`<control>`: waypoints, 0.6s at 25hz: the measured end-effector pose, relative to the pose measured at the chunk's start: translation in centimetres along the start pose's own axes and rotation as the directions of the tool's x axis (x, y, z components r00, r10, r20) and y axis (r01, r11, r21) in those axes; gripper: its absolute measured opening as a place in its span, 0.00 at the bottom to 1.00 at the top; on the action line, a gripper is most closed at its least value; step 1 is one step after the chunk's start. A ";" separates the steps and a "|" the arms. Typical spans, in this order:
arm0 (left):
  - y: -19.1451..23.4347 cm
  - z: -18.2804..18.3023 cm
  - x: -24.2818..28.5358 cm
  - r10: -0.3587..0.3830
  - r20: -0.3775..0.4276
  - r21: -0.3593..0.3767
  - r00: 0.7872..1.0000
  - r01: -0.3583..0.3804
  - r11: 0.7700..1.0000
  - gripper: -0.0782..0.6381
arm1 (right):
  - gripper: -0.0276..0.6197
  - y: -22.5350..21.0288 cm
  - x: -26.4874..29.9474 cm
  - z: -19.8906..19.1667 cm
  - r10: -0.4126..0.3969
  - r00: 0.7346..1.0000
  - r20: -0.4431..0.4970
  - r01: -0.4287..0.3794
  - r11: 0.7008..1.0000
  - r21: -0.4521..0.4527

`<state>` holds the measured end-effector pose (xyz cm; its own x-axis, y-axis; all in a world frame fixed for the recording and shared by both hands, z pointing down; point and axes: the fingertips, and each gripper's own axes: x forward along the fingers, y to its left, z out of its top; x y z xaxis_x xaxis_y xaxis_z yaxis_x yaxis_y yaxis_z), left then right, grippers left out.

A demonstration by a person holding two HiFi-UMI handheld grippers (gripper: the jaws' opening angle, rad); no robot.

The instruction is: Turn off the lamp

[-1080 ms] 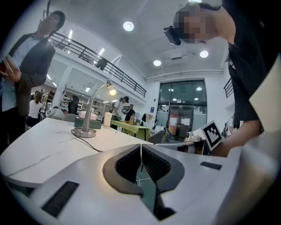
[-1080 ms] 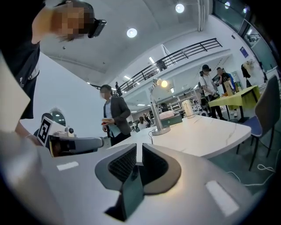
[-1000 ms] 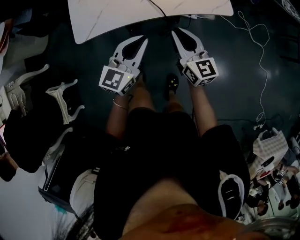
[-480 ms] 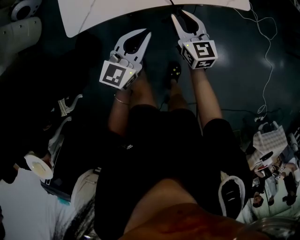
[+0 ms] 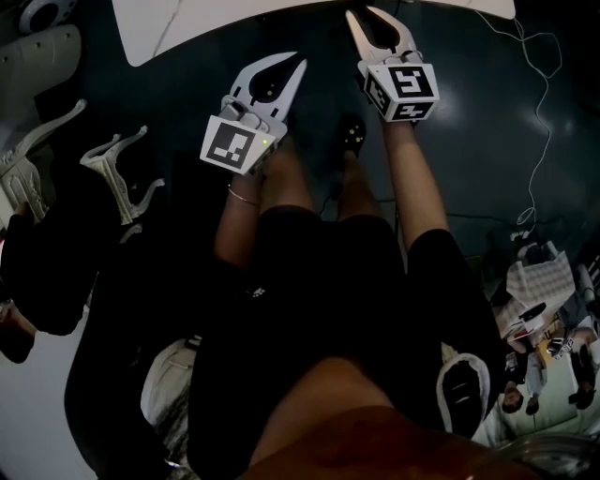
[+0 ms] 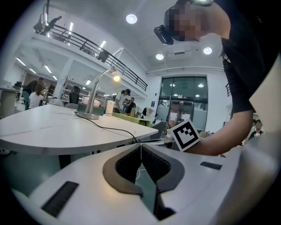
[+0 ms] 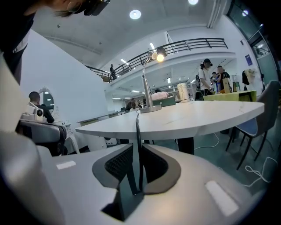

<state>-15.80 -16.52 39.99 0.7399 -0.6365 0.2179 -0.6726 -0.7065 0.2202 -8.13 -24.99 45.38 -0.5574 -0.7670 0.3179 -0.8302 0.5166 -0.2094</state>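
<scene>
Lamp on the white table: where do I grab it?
Probably the straight stem just above the base, coming level from the table's near edge. It is thin and upright, so jaws fit either side; the lit head sits high on a curved neck.

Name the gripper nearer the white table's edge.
Right. The right gripper, jaws just opened, cable showing in the gap, reaches the table edge; the left gripper stops short.

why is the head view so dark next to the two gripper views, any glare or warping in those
Head view: underexposed, floor and clothing nearly black; only the white table reads clearly. Left gripper view: bright, the lit lamp blooms into a glare spot, fisheye curves the table edge, corners vignette black. Right gripper view: same warp, ceiling lights blown out.
</scene>
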 end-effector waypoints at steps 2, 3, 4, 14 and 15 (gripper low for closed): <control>0.0 -0.3 -0.1 0.010 -0.002 -0.003 1.000 -0.010 1.000 0.13 | 0.09 0.0 -0.1 -0.1 0.001 1.000 0.003 -0.001 1.000 0.004; 0.1 -0.5 -0.1 0.010 -0.004 -0.005 1.000 -0.010 1.000 0.13 | 0.07 0.0 -0.1 -0.1 0.005 1.000 0.003 -0.005 1.000 0.004; 0.1 -0.8 0.0 0.007 -0.008 -0.007 1.000 -0.007 1.000 0.13 | 0.07 0.2 -0.1 -0.2 0.011 1.000 0.000 -0.011 1.000 0.001; -0.6 -3.6 2.1 -0.037 -0.030 -0.015 0.999 0.037 0.999 0.13 | 0.06 2.0 -1.6 0.6 0.122 0.992 0.025 -0.123 0.992 0.042; -0.7 -3.9 2.3 -0.040 -0.035 -0.009 0.999 0.040 0.999 0.13 | 0.06 2.2 -1.8 1.0 0.132 0.991 0.035 -0.133 0.990 0.046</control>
<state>-13.68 -16.34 44.05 0.7655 -0.5963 0.2418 -0.6425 -0.7286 0.2372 -8.96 -22.86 43.44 -0.6616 -0.7052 0.2549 -0.7479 0.5960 -0.2922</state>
